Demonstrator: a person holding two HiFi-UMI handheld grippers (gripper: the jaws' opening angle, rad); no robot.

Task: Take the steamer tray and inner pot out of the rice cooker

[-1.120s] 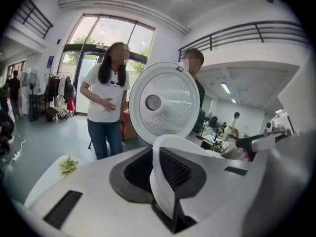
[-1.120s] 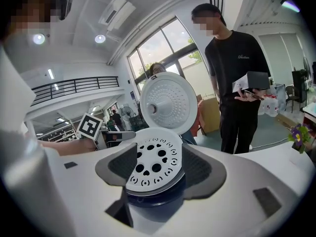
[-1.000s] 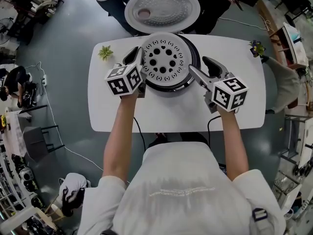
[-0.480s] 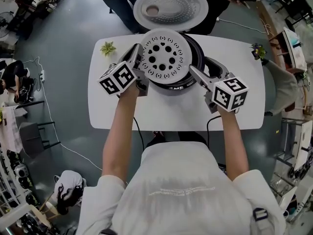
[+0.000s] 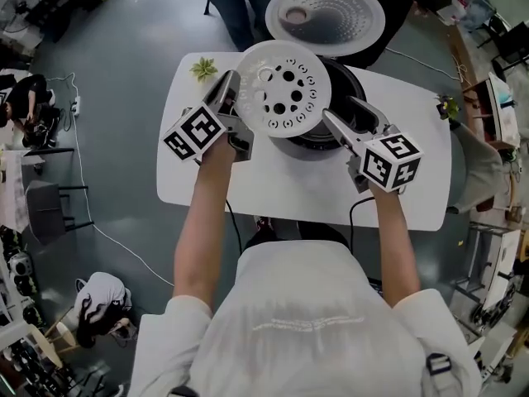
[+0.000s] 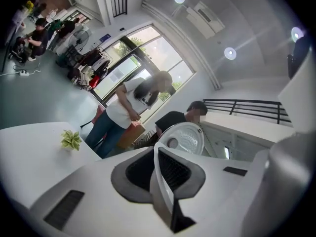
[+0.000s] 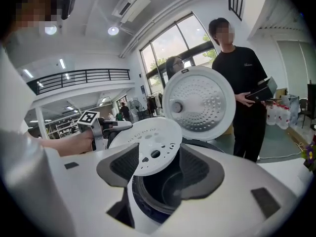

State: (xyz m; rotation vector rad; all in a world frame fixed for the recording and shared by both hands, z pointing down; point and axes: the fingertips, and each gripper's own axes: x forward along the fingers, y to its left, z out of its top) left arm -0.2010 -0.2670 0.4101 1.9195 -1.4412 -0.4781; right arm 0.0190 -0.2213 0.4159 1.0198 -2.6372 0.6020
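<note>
The white perforated steamer tray [image 5: 285,87] hangs tilted above the rice cooker [image 5: 318,139], its far side raised. My left gripper [image 5: 235,98] is shut on the tray's left rim. In the left gripper view that rim [image 6: 159,181] stands edge-on, pinched in the left gripper [image 6: 165,177]. My right gripper [image 5: 354,121] is open at the cooker's right side. In the right gripper view the tray [image 7: 150,144] hovers over the dark inner pot [image 7: 158,189], and the cooker's near rim lies between the spread jaws of the right gripper [image 7: 160,179].
The cooker's lid [image 5: 325,15] stands open behind the pot. A small green plant [image 5: 202,68] sits at the white table's [image 5: 273,188] back left corner. People stand beyond the table [image 7: 244,78]. A cable hangs off the table's near edge.
The steamer tray has come up off the cooker and tilted, carried up and to the left by my left gripper. My right gripper has edged in toward the cooker's rim.
</note>
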